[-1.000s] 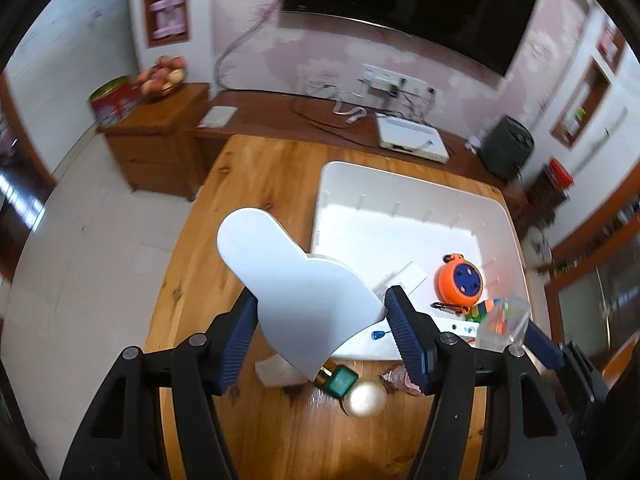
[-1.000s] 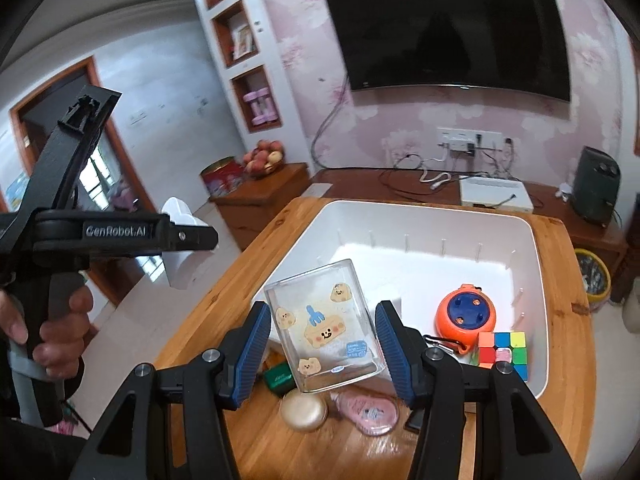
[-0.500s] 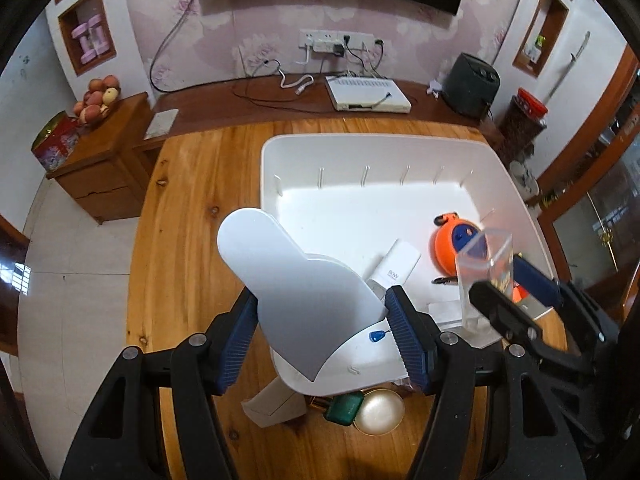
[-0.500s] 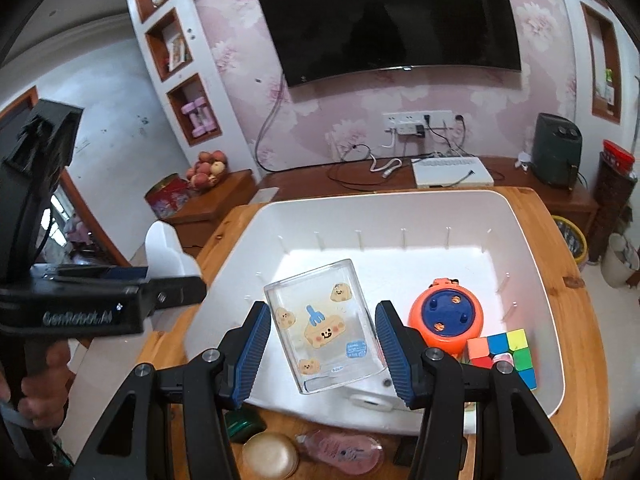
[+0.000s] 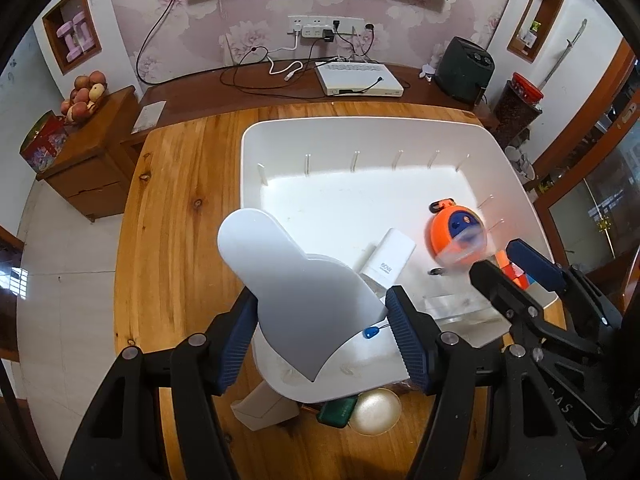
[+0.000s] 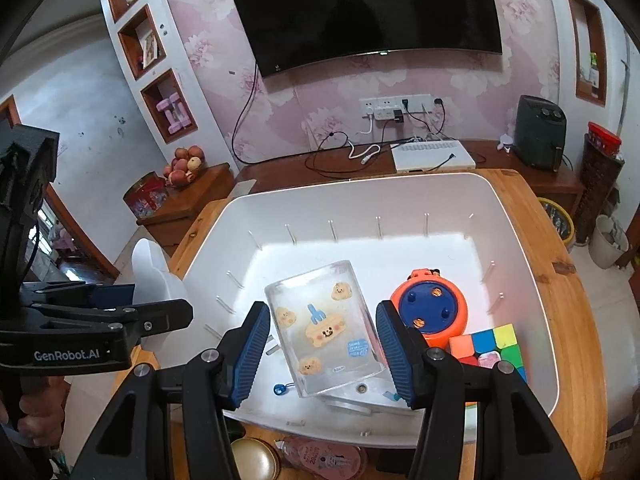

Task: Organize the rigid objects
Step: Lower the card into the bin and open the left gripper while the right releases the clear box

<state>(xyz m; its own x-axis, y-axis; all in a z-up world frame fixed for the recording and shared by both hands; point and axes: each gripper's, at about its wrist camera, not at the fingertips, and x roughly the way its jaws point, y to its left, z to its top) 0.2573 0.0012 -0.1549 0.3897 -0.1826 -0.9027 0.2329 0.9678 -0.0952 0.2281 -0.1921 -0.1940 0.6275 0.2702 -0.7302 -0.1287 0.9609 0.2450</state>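
Over the white bin [image 5: 248, 148], in the left wrist view, the left gripper [image 5: 320, 332] is clamped on a white plastic scoop-shaped piece [image 5: 296, 280], its blue pads pressing the wider part on both sides while the rounded tongue juts forward over the bin's near-left corner; this piece is carried and not yet set down. Below it on the wooden table [image 5: 180, 200] lie a gold round compact [image 5: 376, 412] and a green item [image 5: 338, 412], still outside the bin. Inside sit a white box [image 5: 390, 260] and an orange reel [image 5: 456, 236]; the right gripper enters from the right, with a blurred clear shape before it that is probably the cup.

Between the fingers of the right gripper [image 6: 320, 344], in the right wrist view, stands the clear cartoon-printed cup [image 6: 324, 324], tilted, its base low in the bin on or just above another clear piece; the jaws have just been opening, and a thin gap shows at each pad, so the cup reads as released. The reel and a colour cube [image 6: 492, 344] lie just beside it on the right.

The step in hand looks like depositing; next, the right gripper should back straight out without tipping the cup, and the left should lower its piece into free floor space.
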